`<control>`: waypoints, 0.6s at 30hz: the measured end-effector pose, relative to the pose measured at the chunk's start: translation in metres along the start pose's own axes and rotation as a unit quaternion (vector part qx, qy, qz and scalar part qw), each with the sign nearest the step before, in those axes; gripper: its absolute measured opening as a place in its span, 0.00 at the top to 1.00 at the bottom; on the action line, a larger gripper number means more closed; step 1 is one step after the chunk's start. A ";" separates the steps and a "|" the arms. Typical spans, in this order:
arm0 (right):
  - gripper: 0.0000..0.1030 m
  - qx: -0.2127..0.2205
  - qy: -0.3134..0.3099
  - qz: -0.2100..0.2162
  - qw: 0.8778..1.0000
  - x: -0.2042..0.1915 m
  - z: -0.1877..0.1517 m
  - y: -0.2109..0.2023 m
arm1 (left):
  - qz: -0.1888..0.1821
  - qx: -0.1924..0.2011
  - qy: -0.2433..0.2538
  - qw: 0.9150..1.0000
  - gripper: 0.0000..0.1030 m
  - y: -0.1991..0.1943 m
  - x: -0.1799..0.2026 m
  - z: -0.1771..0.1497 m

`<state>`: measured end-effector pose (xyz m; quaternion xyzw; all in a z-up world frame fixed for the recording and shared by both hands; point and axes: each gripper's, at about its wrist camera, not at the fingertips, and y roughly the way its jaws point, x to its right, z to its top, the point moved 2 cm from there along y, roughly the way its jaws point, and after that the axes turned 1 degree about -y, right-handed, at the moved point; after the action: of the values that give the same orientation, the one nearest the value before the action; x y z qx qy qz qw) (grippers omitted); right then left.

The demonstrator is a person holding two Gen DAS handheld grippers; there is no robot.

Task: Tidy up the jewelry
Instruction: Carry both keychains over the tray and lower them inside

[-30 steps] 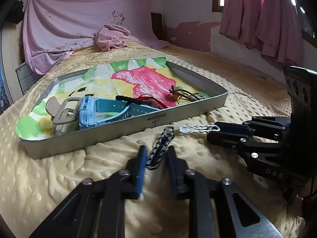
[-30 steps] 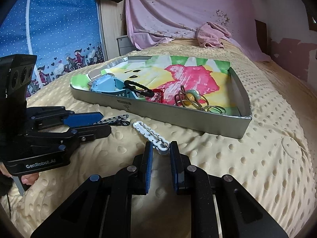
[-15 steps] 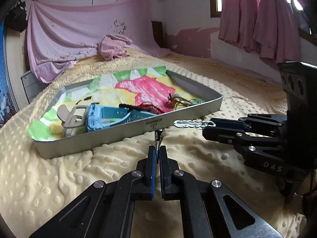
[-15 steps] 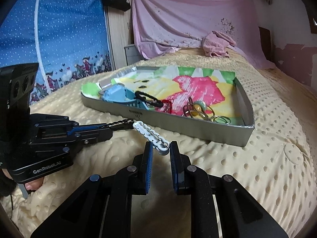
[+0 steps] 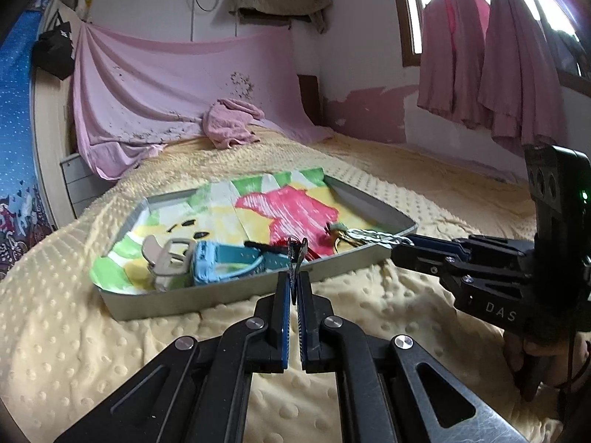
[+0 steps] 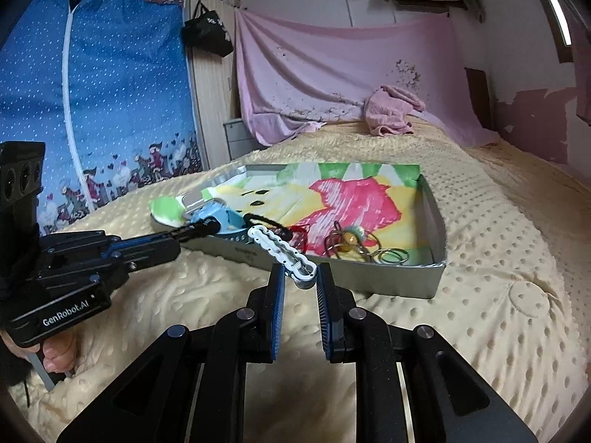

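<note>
Grippers [image 5: 293, 284] [image 6: 300, 277] clamping bracelets [image 5: 297, 254] [image 6: 282, 253] — before tray [image 6: 399, 277]

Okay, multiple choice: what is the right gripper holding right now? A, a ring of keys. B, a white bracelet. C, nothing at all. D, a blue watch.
B: the right gripper is closed on one end of the white bracelet, which sticks up off the bed in front of the tray; the blue watch lies inside the tray.
</note>
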<state>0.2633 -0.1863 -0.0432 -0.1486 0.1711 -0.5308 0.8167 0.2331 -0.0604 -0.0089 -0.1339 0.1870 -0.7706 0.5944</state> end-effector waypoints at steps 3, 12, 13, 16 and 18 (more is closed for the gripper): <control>0.85 0.008 0.001 -0.007 1.000 0.001 0.003 -0.002 | 0.014 0.012 -0.011 1.000 0.96 -0.001 -0.004 0.005; 0.85 0.023 -0.011 -0.030 0.999 -0.004 0.021 0.004 | 0.034 0.015 -0.067 0.997 0.96 0.021 -0.025 0.032; 0.85 0.021 -0.009 -0.031 0.999 -0.003 0.023 0.007 | 0.036 0.012 -0.074 0.997 0.96 0.026 -0.027 0.036; 0.85 0.011 0.008 -0.031 0.999 0.005 0.029 0.018 | 0.040 0.001 -0.095 0.995 0.96 0.042 -0.032 0.046; 0.85 0.009 0.020 -0.033 0.999 0.011 0.034 0.024 | 0.041 -0.007 -0.103 0.994 0.96 0.052 -0.035 0.051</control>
<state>0.3015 -0.1852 -0.0244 -0.1364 0.1774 -0.5614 0.7967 0.3089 -0.0449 0.0142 -0.2087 0.1351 -0.7266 0.6405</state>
